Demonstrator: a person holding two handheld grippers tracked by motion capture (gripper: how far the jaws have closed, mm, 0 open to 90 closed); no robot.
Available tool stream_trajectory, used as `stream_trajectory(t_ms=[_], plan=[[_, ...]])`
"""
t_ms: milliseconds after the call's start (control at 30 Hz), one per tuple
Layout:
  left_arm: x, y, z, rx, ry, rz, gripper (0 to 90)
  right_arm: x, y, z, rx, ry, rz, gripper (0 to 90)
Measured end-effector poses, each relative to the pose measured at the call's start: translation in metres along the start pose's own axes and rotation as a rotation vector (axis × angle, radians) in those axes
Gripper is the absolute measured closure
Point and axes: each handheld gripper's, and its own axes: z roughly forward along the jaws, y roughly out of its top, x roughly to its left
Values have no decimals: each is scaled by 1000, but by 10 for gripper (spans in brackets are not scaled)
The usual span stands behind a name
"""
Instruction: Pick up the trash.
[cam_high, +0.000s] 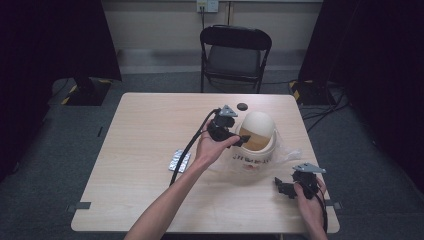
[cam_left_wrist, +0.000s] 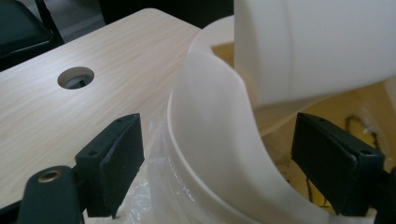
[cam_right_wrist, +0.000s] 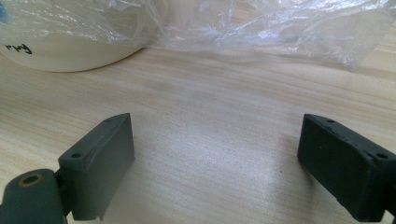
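White tub (cam_high: 256, 145) rim sits between the left gripper (cam_left_wrist: 219, 163)'s wide fingers, contents half hidden; right gripper (cam_right_wrist: 215, 163) fingers wide.

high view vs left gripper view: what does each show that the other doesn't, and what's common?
High view alone: the folding chair, the blister pack, the right gripper resting open on the table, and the printing on the tub's side.

Left gripper view alone: its jaws standing open astride the tub's rim, not pressing it.

Both: the white tub, its tilted lid, the left gripper, the table hole.
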Motion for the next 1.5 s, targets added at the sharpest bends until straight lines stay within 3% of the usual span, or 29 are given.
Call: stream_trajectory(t_ms=[200, 367, 433, 667, 767, 1100, 1367, 1500], plan=[[1, 3, -20, -44, -15, 9, 167, 0, 0, 0, 0, 0, 1, 103], [7, 0, -36, -72, 18, 3, 168, 0, 0, 0, 0, 0, 0, 103], [11, -3, -41, -76, 17, -13, 168, 0, 0, 0, 0, 0, 0, 103], [21, -16, -60, -73, 49, -9, 168, 0, 0, 0, -2, -3, 1, 105], [33, -32, -71, -83, 60, -54, 168, 0, 0, 0, -2, -3, 1, 104], [50, -67, -105, -76, 151, -86, 177, 0, 0, 0, -2, -3, 1, 104], [65, -93, -124, -58, 180, -144, 175, 0, 0, 0, 0, -1, -1, 101], [66, -100, -124, -4, 180, -122, 165, 0, 0, 0, 0, 0, -2, 101]])
